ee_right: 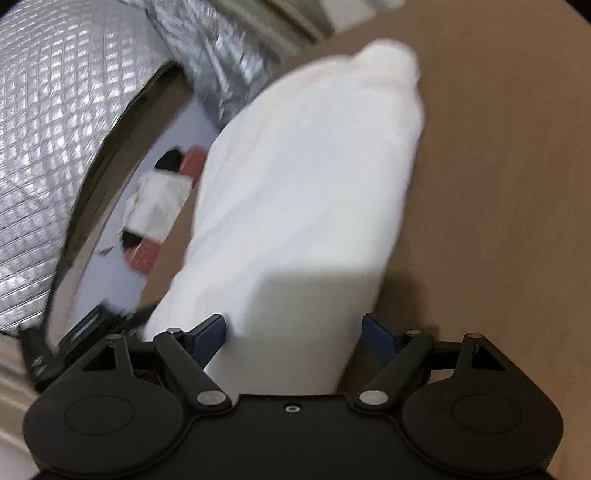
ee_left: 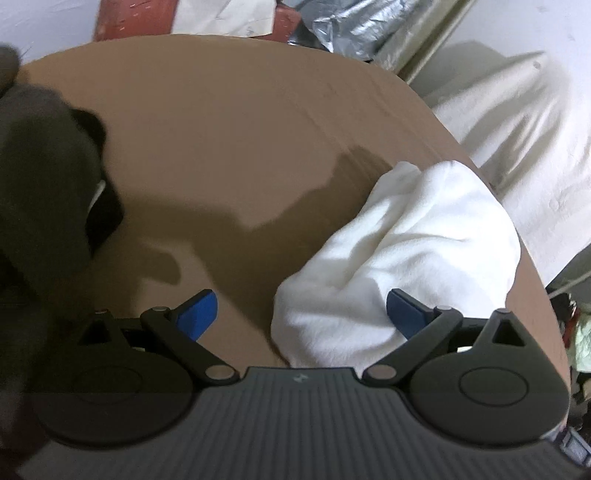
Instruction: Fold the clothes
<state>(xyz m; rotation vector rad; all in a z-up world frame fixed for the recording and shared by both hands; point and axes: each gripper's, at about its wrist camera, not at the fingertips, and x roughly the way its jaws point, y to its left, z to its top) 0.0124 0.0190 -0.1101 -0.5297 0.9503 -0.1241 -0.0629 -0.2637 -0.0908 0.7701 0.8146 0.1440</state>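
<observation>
A white fleecy garment [ee_left: 399, 258] lies bunched in a roll near the right edge of the brown table [ee_left: 240, 129]. My left gripper [ee_left: 301, 314] is open just above it, its right blue pad over the cloth and its left pad over bare table. In the right wrist view the same white garment [ee_right: 306, 206] stretches away from the camera as a long folded bundle. My right gripper [ee_right: 293, 334] is open, with the near end of the bundle lying between its blue pads. A dark grey garment [ee_left: 48, 177] is heaped at the table's left side.
The table's curved edge [ee_left: 491, 184] runs close beside the white bundle. Beyond it lies a white sheet [ee_left: 517, 122]. Silver quilted foil [ee_right: 55, 129] and a red and white box [ee_left: 184, 18] stand past the far edge. Bare tabletop [ee_right: 498, 184] lies right of the bundle.
</observation>
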